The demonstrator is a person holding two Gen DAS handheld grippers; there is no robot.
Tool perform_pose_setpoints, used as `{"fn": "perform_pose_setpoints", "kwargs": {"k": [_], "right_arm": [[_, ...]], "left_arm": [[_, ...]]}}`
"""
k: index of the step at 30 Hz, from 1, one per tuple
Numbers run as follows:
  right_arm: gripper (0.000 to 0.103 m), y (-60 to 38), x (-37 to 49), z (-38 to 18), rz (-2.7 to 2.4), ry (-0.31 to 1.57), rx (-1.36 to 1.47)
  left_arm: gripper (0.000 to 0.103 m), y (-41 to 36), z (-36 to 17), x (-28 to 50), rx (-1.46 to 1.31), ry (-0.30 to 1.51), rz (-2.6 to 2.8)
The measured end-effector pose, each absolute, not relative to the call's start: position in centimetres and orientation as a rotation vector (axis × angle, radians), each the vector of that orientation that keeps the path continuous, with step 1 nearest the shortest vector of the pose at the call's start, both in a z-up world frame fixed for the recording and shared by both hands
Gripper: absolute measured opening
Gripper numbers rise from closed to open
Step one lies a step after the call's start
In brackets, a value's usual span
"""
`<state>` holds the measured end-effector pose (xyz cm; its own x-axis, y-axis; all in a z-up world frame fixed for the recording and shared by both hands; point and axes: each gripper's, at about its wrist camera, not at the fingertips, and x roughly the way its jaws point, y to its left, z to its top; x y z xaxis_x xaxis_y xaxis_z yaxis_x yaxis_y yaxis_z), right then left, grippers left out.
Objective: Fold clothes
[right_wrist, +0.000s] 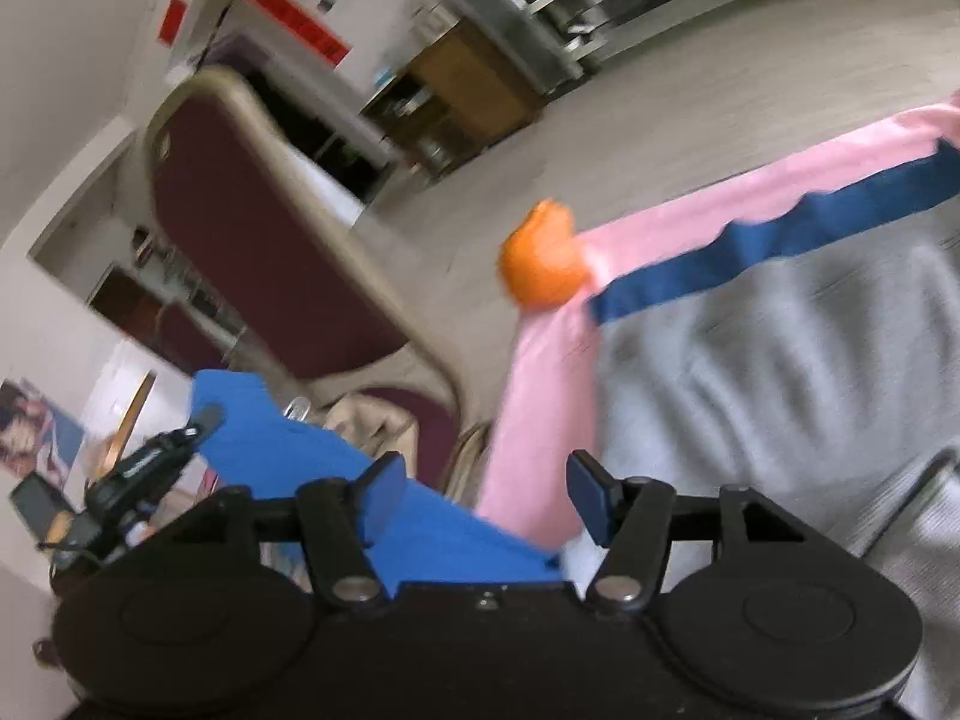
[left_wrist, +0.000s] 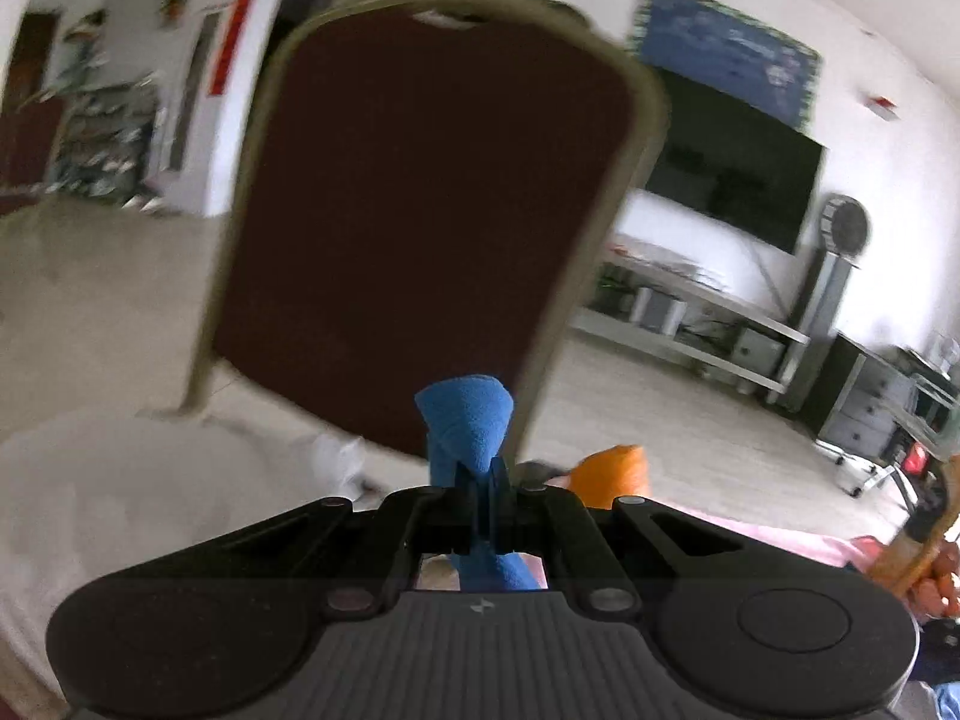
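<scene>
My left gripper [left_wrist: 480, 480] is clamped on a corner of the blue cloth [left_wrist: 468, 420], lifting it clear of the pink-covered table [right_wrist: 660, 228] for folding. My right gripper [right_wrist: 489, 498] stands half open, empty; blur hides whether the cloth touches 1 pad.

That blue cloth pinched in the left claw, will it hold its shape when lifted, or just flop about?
Probably floppy: the blue cloth bunches into a soft tuft above the shut left claw and trails loosely below it. It looks light, since a pinch on one small part carries it. Its fuzzy surface suggests it should not slip easily, though blur hides detail.
</scene>
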<state>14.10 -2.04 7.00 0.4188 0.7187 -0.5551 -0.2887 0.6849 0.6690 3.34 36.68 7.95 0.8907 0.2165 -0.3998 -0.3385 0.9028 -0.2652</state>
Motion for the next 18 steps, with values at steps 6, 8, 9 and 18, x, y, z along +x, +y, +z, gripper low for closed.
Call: {"fn": "perform_pose_setpoints", "kwargs": {"k": [6,8,9,18], "right_arm": [[0.059,2.5,11.9,5.5,0.708,1.010,0.462],[0.061,2.8,10.9,6.1,0.710,1.018,0.437],[0.062,2.4,10.3,6.6,0.717,1.011,0.431],[0.071,-8.3,6.6,10.2,0.625,0.927,0.494]], "left_arm": [[0.016,40.2,3.9,2.0,-0.456,0.445,0.425],[0.023,41.0,4.7,0.2,-0.499,0.422,0.435],[0.027,41.2,5.6,-0.9,-0.500,0.409,0.464],[0.041,34.2,10.8,-5.7,-0.329,0.546,0.440]]}}
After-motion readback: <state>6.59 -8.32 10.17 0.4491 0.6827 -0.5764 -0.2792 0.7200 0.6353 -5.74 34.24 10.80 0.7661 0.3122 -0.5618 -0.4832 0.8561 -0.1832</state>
